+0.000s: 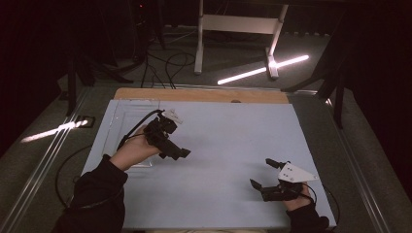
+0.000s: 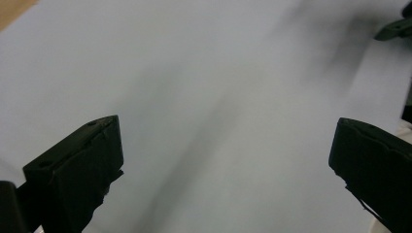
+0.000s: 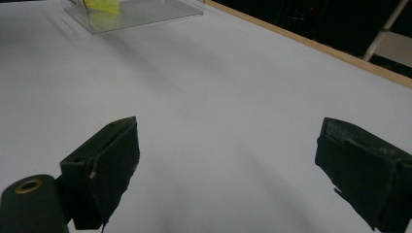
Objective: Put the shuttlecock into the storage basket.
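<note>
Right gripper view puts my right gripper (image 3: 228,160) nearest, its jaws spread wide over bare pale surface (image 3: 233,97) with nothing between them. Up at eleven o'clock of that view, well apart from me, sits the clear tray (image 3: 141,12), a flat transparent thing with a low wall and something yellow (image 3: 104,6) lying inside it.

From the high view, my left gripper (image 1: 183,153) hangs just beside the tray's near edge, at about ten o'clock from the right one. Its own view shows the jaws equally wide apart and empty, with only blurred surface ahead.

I judge the tray to be light, stiff plastic, smooth and likely to slip on the sheet or skid if nudged. The low rim looks like the best place to pinch, one jaw inside and one outside. The yellow thing seems thin and soft, perhaps paper or cloth, though I cannot say which.

Much is hard to read: the tray is cut off at the top edge, its outline nearly vanishes against the sheet from above, and the room beyond is dark.
</note>
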Demonstrator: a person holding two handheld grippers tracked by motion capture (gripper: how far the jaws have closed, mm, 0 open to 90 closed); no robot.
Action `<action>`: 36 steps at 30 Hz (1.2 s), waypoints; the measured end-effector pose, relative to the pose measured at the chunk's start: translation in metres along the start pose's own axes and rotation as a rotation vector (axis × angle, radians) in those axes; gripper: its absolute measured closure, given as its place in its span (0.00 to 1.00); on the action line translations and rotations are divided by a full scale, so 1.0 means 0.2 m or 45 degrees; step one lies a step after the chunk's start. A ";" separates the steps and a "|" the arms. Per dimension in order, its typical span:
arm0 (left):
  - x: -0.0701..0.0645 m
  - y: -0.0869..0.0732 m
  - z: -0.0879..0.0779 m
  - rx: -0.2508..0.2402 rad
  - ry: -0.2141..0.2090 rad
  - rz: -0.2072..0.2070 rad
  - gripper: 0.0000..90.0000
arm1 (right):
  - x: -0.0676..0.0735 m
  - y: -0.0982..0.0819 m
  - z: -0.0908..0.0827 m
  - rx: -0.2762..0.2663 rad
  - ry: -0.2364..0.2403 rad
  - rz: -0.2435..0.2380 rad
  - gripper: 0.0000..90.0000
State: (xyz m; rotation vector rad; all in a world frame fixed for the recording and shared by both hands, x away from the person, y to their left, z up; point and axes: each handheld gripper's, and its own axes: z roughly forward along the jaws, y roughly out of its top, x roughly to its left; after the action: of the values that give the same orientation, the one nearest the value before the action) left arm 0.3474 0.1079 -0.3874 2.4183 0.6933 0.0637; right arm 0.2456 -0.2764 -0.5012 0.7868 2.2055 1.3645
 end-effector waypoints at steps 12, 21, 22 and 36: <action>-0.10 0.00 0.11 -0.012 -0.081 0.080 0.00 | 0.00 0.00 0.00 -0.001 0.002 -0.003 0.10; -0.16 -0.03 0.20 0.000 -0.123 0.136 0.00 | 0.00 0.00 0.00 -0.001 0.003 -0.005 0.10; -0.17 -0.04 0.21 0.003 -0.129 0.137 0.00 | 0.00 0.00 0.00 0.000 0.003 -0.005 0.10; -0.19 -0.17 0.31 -0.004 -0.184 0.133 0.00 | 0.00 0.00 0.00 -0.003 0.002 -0.007 0.10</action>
State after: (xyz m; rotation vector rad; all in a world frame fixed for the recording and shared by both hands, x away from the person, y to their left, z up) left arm 0.3121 0.0784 -0.4521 2.4265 0.5011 -0.0665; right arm 0.2454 -0.2762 -0.5007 0.7787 2.2051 1.3656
